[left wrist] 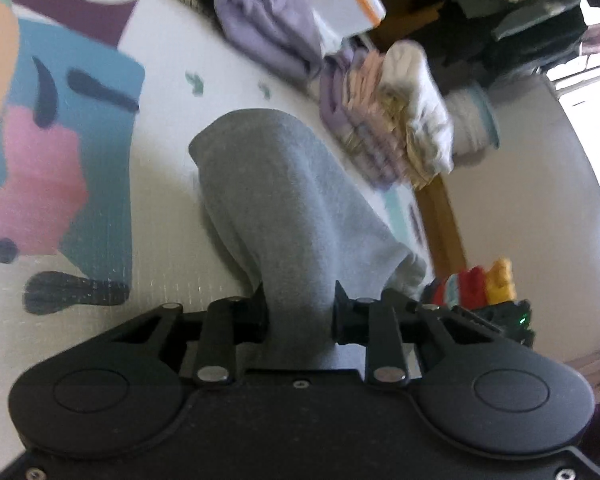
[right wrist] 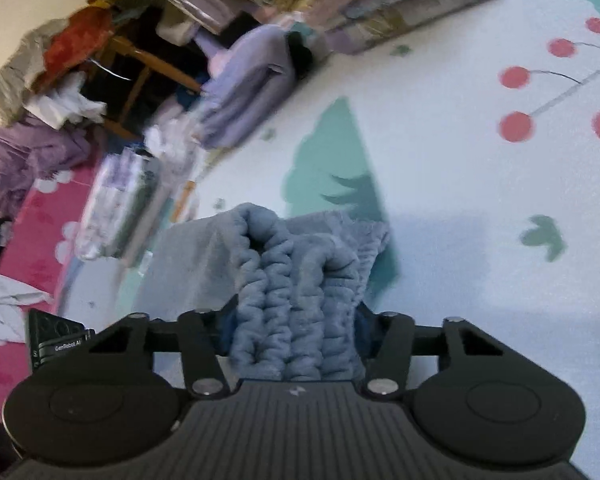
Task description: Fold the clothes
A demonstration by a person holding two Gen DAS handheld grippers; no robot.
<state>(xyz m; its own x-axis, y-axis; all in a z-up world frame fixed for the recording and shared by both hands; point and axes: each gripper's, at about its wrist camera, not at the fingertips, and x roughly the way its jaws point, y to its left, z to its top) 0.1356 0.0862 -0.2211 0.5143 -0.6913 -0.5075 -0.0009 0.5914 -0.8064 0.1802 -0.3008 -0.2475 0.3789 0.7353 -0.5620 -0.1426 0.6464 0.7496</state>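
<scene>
Both grippers tilt downward over the printed mat (left wrist: 168, 92). The left gripper (left wrist: 300, 312) pinches a grey garment (left wrist: 276, 184) by one end; the right gripper (right wrist: 296, 336) clamps its bunched elastic waistband (right wrist: 296, 280), the garment lying near the mat's edge.

White play mat (right wrist: 460, 208) printed with green trees and red cherries; same mat's blue, pink and purple shapes (left wrist: 60, 152); wooden furniture frame (right wrist: 140, 80) behind; small red and yellow ridged object (left wrist: 480, 284), possibly a toy, blurred.
</scene>
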